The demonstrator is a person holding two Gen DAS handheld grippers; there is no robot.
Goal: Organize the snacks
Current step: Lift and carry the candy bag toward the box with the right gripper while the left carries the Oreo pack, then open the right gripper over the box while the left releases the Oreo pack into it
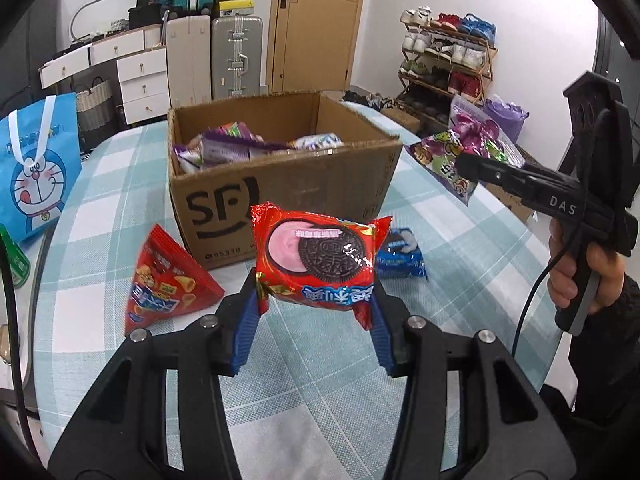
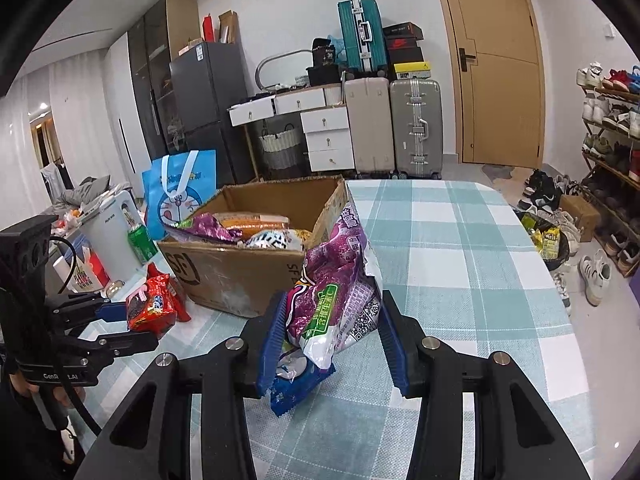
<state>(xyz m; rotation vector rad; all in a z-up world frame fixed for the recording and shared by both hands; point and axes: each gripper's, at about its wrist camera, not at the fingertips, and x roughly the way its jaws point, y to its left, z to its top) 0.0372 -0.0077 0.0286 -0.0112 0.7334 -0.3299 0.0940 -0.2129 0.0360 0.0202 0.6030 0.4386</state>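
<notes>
My left gripper (image 1: 316,300) is shut on a red Oreo pack (image 1: 316,256) and holds it above the table, in front of the cardboard box (image 1: 280,196). The box holds several snack bags. My right gripper (image 2: 332,328) is shut on a purple snack bag (image 2: 340,284), held above the table beside the box's right corner (image 2: 240,276). The purple bag (image 1: 468,148) and right gripper (image 1: 464,162) also show at the right of the left wrist view. A blue Oreo pack (image 1: 400,256) lies on the table; it shows under the right gripper (image 2: 296,384). The left gripper (image 2: 120,324) with its red pack (image 2: 152,304) shows at left.
A red triangular snack bag (image 1: 168,280) lies left of the box. A blue Doraemon bag (image 1: 36,172) stands at the table's left edge, with a green can (image 2: 140,240) nearby. The checked tablecloth (image 2: 460,248) stretches right of the box. A shoe rack (image 1: 448,64) stands behind.
</notes>
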